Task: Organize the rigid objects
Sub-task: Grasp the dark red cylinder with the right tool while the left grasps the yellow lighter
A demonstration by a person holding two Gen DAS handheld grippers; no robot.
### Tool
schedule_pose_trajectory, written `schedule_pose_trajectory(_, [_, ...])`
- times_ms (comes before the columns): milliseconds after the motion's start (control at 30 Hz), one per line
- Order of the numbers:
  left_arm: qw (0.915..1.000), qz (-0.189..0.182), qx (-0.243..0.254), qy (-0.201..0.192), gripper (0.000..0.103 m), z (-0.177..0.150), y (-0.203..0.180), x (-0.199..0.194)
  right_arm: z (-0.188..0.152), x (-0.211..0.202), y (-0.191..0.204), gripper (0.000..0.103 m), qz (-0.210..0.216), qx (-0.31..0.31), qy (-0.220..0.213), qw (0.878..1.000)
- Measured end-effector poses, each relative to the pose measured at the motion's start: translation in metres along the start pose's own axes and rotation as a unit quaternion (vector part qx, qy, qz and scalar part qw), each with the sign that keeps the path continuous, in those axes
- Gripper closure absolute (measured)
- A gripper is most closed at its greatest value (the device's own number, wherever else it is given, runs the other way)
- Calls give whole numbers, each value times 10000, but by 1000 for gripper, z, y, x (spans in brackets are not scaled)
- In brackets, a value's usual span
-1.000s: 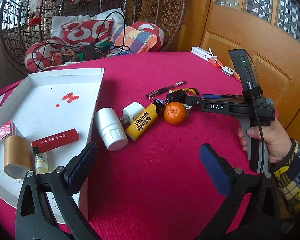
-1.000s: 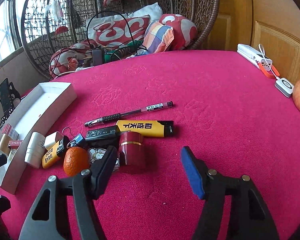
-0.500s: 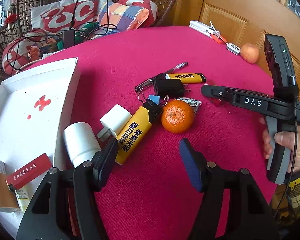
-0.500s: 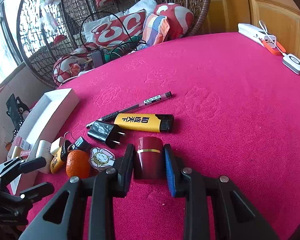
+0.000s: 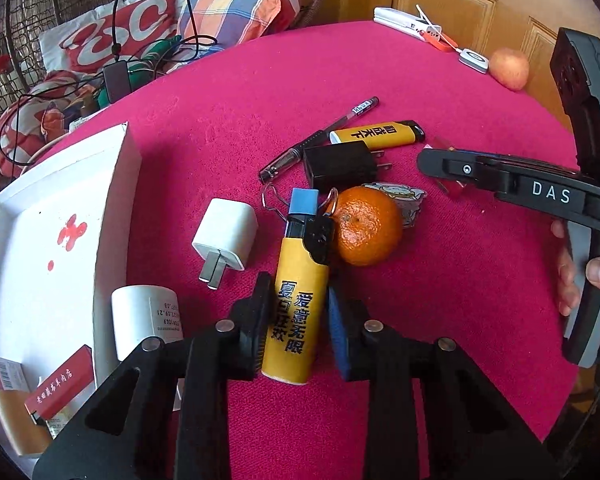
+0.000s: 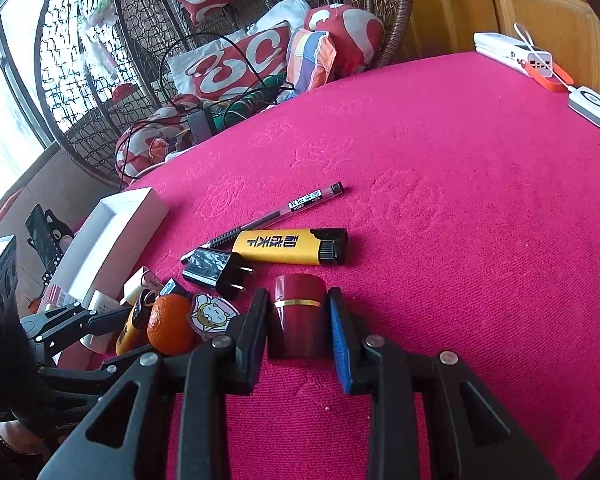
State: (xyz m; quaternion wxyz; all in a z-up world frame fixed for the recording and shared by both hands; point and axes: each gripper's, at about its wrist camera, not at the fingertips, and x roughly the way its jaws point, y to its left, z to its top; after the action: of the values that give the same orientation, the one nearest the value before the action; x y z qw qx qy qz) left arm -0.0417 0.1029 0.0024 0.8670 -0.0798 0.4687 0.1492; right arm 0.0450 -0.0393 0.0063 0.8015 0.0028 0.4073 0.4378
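White tray (image 5: 112,184) is sitting at left edge of the pink table (image 5: 260,80), unchanged. Left gripper (image 5: 298,320), wide open 1 s ago, is now clamping the near yellow lighter (image 5: 300,304) lying beside the orange (image 5: 366,226). Right gripper (image 6: 298,328), also open before, is now squeezing the dark red cap (image 6: 298,326) on the cloth, w/ 2nd yellow lighter (image 6: 290,246) just beyond.

Bright daylight enters through the window (image 6: 8,92), shadows stay soft, and fisheye edges bend and darken.
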Motion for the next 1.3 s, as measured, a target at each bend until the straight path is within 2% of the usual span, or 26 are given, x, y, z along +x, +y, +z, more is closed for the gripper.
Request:
schedule_pose_trajectory(100, [9999,86,113,-92,80,-5,-6,-2,0,0,0,74,-2,0,-4,10000])
schedule_pose_trajectory(233, [9992,-191,-329,-146,80,-6,5,-2,0,0,1,74,-31,-27,-4,10000])
schedule_pose_trajectory(367, [9967,-323,-618,-416,83,-11,7,-15,-1,-1,1,74,-32,-23,-36,10000])
schedule_pose_trajectory(433, [9955,-353,-684,-559,87,-14,7,-24,-1,-6,1,74,-36,-35,-148,9999])
schedule_pose_trajectory(567, [9945,-329,-657,-748,87,-15,4,-37,-2,-18,6,75,-108,-133,-452,9988])
schedule_pose_trajectory(700, [9957,-342,-626,-593,88,-20,5,-34,-2,-21,10,75,-92,-135,-474,9987])
schedule_pose_trajectory(767, [9961,-204,-612,-610,88,-23,5,-33,-2,-23,12,75,-80,-164,-501,9986])
schedule_pose_trajectory(833, [9961,-273,-609,-578,87,-25,5,-32,-1,-24,13,75,-85,-181,-534,9984])
schedule_pose_trajectory(867, [9961,-293,-628,-548,82,-26,5,-32,-1,-25,13,75,-88,-176,-546,9983])
schedule_pose_trajectory(933, [9966,-223,-630,-478,59,-25,2,-31,-1,-23,12,75,-87,-139,-534,9984])
schedule_pose_trajectory(967, [9967,-234,-604,-488,37,-25,0,-31,-1,-23,11,75,-83,-119,-526,9985])
schedule_pose_trajectory(1000, [9967,-212,-595,-502,26,-25,-2,-29,-2,-23,11,75,-74,-102,-525,9985])
schedule_pose_trajectory(1033, [9970,-150,-594,-478,25,-25,-3,-27,-2,-23,10,75,-65,-91,-528,9985])
schedule_pose_trajectory(1167, [9975,-188,-641,-241,25,-27,-8,-12,-2,-25,10,75,-16,-79,-557,9984])
schedule_pose_trajectory(1233, [9982,77,-484,-347,44,-28,-12,-14,-2,-26,11,74,18,-80,-560,9984])
schedule_pose_trajectory(1267, [9985,140,-384,-368,69,-28,-14,-16,-2,-27,10,74,33,-78,-564,9984])
schedule_pose_trajectory(1300, [9986,67,-391,-357,80,-28,-13,-17,-2,-27,10,74,46,-76,-565,9984])
